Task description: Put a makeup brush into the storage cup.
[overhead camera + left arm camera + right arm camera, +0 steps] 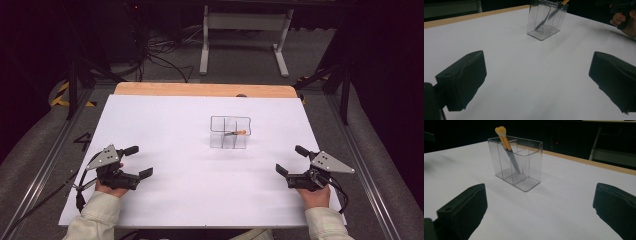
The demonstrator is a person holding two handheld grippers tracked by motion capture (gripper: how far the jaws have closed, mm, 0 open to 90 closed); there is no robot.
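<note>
A clear holder [229, 132] stands upright on the white table [175, 125], a little past the middle and slightly toward the person's right. It is split by clear walls into compartments, and a brush [507, 150] leans inside it, its pale orange head [500, 130] poking above the rim and its dark handle slanting down to the floor of the holder. In the high view the brush head [240, 132] shows near the holder's right side. The left gripper [134, 161] rests near the front left of the table, held in the person's left hand [111, 182], its jaws spread wide with nothing between them. The right gripper [291, 159] sits near the front right, held in the right hand [314, 192], and its jaws are also wide apart and empty. Both grippers are well apart from the holder and point inward toward it. In the left gripper view the holder [546, 21] stands ahead, with the right hand [624, 21] at the far right edge. In the right gripper view the holder [517, 163] stands ahead, left of centre. A wooden strip [205, 90] runs along the table's far edge.
</note>
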